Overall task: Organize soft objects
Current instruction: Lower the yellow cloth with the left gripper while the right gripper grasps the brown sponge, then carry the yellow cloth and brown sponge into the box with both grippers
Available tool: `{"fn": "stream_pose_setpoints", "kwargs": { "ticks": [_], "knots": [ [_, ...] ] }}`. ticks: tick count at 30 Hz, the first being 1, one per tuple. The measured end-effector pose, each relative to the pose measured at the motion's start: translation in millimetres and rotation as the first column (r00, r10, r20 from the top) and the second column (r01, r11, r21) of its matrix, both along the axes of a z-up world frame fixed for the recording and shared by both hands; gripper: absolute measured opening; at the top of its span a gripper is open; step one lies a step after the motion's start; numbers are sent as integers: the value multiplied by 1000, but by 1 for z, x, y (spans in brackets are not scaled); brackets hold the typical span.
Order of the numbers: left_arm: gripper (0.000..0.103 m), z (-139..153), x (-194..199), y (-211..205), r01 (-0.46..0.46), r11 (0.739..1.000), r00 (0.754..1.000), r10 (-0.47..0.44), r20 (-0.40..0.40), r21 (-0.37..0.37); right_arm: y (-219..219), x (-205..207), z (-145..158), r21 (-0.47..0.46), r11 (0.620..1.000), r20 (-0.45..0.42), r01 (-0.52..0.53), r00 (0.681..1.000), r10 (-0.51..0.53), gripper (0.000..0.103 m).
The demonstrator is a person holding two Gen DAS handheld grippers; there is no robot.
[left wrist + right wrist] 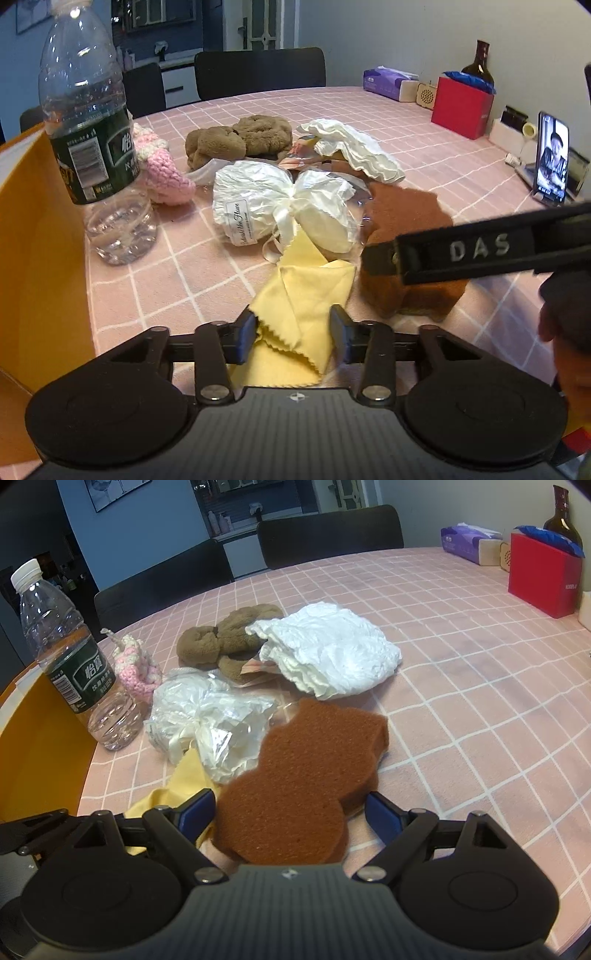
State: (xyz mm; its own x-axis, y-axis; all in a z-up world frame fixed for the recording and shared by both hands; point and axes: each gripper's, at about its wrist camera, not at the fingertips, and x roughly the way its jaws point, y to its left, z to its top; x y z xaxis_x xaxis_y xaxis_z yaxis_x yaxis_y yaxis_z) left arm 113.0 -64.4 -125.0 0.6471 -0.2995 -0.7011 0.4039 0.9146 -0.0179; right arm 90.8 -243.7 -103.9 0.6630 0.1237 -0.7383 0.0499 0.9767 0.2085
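A yellow cloth lies on the pink checked table, and my left gripper is open with its fingers on either side of the cloth's near end. A brown sponge lies beside it; my right gripper is open around the sponge's near lobe. The sponge also shows in the left wrist view, partly behind the right gripper's finger. Further back lie a white wrapped bundle, a white crumpled cloth, a brown plush and a pink crochet piece.
A water bottle stands at the left beside an orange box wall. A red box, a tissue pack, a dark bottle and a phone stand at the right. Chairs stand behind the table.
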Motion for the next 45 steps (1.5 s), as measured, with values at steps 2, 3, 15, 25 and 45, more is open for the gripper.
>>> {"fn": "stream_pose_setpoints", "kwargs": {
  "ticks": [2, 3, 15, 25, 45],
  "knots": [
    [25, 0, -1, -2, 3, 1000, 1000, -3, 2, -5, 2, 0, -2, -1, 1000, -10, -7, 1000, 7, 85],
    [23, 1, -2, -2, -2, 1000, 1000, 1, -2, -11, 3, 0, -3, -2, 1000, -15, -9, 1000, 9, 81],
    [5, 17, -21, 5, -69, 995, 996, 72, 45, -78, -3, -23, 12, -22, 1000, 39, 5, 999, -4, 69],
    [5, 75, -63, 27, -85, 983, 975, 116, 192, -161, 7, -61, 61, -50, 998, 188, -30, 981, 39, 70],
    [5, 161, -76, 141, -261, 958, 911, 284, 298, -116, 125, -56, 130, -111, 874, 374, -472, 795, 477, 70]
  ]
}}
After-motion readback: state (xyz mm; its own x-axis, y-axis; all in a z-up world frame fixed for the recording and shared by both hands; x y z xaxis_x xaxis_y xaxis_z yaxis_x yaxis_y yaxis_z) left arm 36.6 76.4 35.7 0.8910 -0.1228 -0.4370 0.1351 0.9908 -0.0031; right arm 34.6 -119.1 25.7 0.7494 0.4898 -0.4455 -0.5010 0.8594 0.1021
